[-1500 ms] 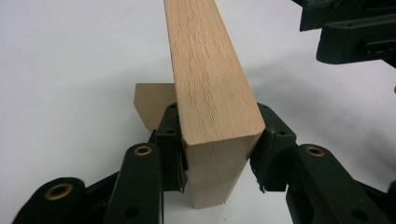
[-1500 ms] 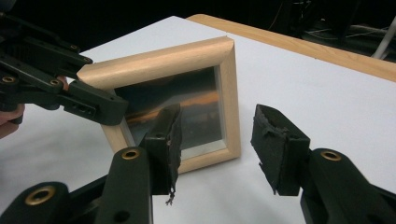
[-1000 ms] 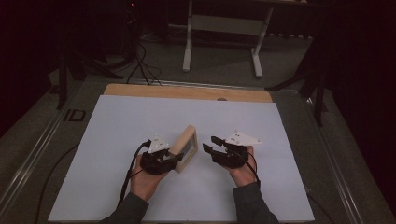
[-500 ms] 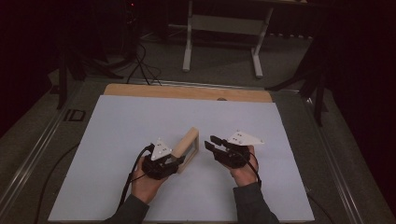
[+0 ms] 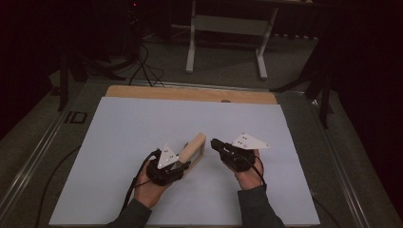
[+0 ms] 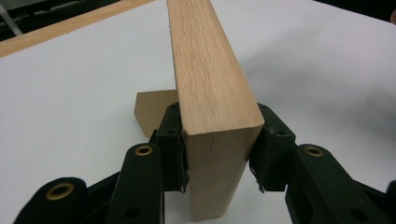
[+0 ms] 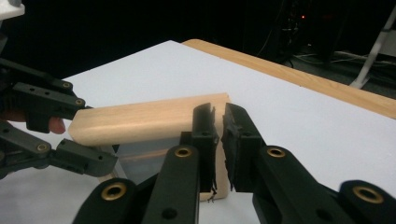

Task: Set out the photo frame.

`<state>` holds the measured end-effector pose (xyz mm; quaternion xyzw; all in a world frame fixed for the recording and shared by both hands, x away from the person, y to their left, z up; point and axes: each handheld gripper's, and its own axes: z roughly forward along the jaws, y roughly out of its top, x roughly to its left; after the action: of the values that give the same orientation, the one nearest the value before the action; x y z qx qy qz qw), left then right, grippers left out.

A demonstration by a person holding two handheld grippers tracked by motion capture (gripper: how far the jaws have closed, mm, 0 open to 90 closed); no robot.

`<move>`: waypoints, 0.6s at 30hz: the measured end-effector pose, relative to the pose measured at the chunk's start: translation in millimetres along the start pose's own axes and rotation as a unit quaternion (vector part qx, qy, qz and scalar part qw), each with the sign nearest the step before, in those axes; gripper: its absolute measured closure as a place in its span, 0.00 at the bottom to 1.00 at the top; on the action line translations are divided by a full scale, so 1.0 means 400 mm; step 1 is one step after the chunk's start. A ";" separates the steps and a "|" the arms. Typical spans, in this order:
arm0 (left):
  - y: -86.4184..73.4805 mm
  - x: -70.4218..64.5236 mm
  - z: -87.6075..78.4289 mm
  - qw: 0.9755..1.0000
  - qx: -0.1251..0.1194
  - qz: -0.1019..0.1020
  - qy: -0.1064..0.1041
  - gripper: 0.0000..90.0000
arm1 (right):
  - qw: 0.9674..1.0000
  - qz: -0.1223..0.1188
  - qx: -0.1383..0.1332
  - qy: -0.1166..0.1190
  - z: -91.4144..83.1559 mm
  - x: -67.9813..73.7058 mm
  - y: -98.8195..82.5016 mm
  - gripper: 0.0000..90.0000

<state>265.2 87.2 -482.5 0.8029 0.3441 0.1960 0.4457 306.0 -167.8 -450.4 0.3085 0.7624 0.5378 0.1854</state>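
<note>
I count one wooden block (image 6: 212,88), clamped in my left gripper (image 6: 219,154), while my right gripper (image 7: 219,140), just closing, grips nothing beside it.

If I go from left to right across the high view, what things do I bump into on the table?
left gripper clamped on the wooden block → wooden block standing on edge → right gripper, its jaws nearly together with nothing between them, having just been closing → bare white table top.
</note>
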 end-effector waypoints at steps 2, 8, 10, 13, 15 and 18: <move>-0.001 -0.001 -0.001 1.000 -0.001 0.002 -0.001 0.68 | 1.000 0.001 0.000 -0.001 -0.001 0.000 0.000 0.95; -0.002 -0.013 -0.003 1.000 -0.005 0.017 -0.008 0.68 | 1.000 0.006 -0.010 -0.008 -0.006 0.001 0.004 0.99; -0.003 -0.017 -0.003 1.000 -0.005 0.023 -0.012 0.68 | 1.000 0.002 -0.009 -0.008 -0.004 0.003 0.004 0.99; -0.003 -0.021 -0.004 0.999 -0.005 0.028 -0.015 0.68 | 1.000 0.001 -0.009 -0.008 -0.002 0.005 0.004 0.99; -0.004 -0.027 -0.004 0.999 -0.009 0.031 -0.018 0.68 | 1.000 0.001 -0.008 -0.009 -0.001 0.006 0.004 0.99; -0.007 -0.030 -0.004 0.999 -0.011 0.034 -0.021 0.68 | 1.000 -0.002 -0.008 -0.013 -0.002 0.006 0.004 1.00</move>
<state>254.9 80.5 -483.9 0.8130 0.3053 0.1978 0.4547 304.2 -166.3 -448.6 0.3124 0.7564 0.5393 0.1985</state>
